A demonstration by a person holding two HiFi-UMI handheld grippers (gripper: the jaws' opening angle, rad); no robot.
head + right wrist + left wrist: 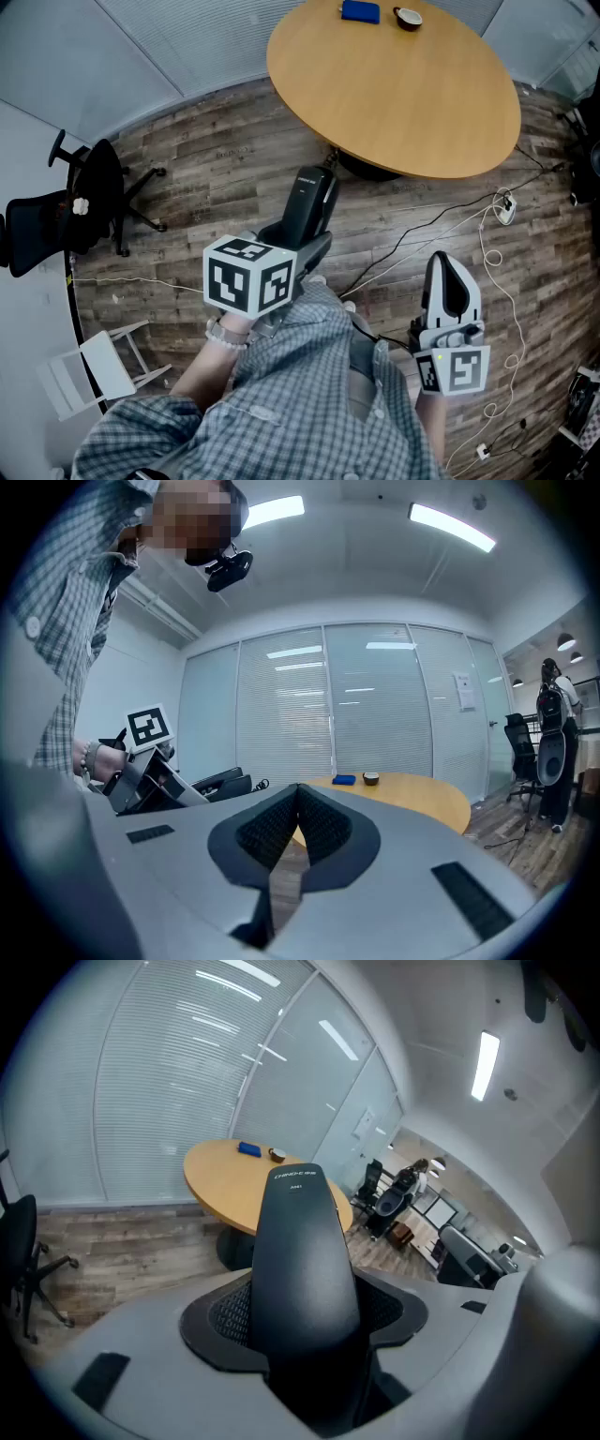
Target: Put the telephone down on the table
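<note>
A black telephone handset (312, 202) stands up between the jaws of my left gripper (305, 246), which is shut on it above the wooden floor, short of the round table (403, 94). In the left gripper view the telephone (302, 1251) rises from the pads and hides part of the table (225, 1171) behind it. My right gripper (448, 286) hangs lower right, shut with nothing in it. From the right gripper view the tips of my right gripper (298, 808) meet, and the telephone (220, 785) shows at the left.
A blue flat object (360, 11) and a small bowl (408, 18) lie at the table's far edge. A black office chair (84, 202) and a white chair (94, 370) stand at the left. Cables and a power strip (506, 208) lie on the floor at the right.
</note>
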